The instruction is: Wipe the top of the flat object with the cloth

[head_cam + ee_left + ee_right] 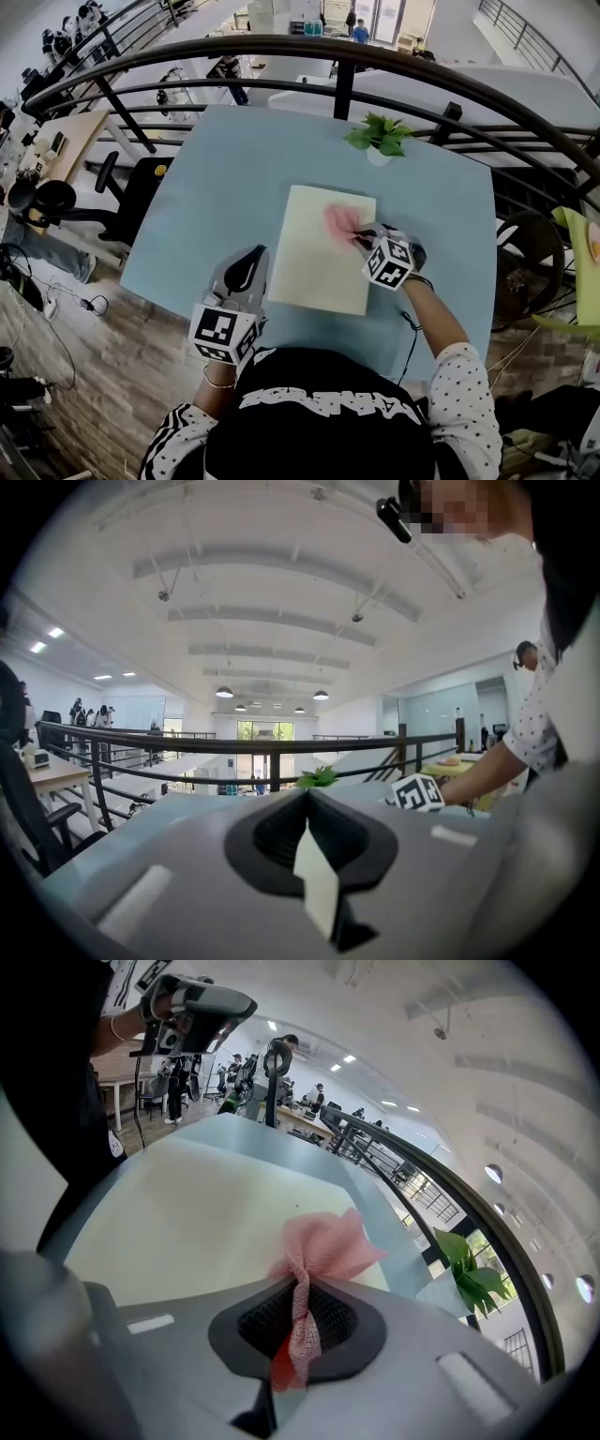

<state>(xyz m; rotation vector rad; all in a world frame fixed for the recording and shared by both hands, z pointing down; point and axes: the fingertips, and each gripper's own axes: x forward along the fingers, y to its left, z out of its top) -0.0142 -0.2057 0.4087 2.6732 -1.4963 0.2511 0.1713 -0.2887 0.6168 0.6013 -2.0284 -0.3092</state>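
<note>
A pale yellow flat board (314,272) lies in the middle of the light blue table (216,187). A pink cloth (341,221) rests bunched on the board's far right part. My right gripper (362,240) is shut on the cloth, which it holds down against the board. In the right gripper view the twisted cloth (328,1246) runs back between the jaws of the right gripper (298,1321), over the board (187,1213). My left gripper (253,258) hovers just off the board's left edge. In its own view the left gripper (309,855) is shut, holds nothing and points upward.
A small green plant in a white pot (380,136) stands at the table's far edge, just beyond the board. A black curved railing (281,47) runs behind the table. An office chair (56,199) and a desk stand on the floor at left.
</note>
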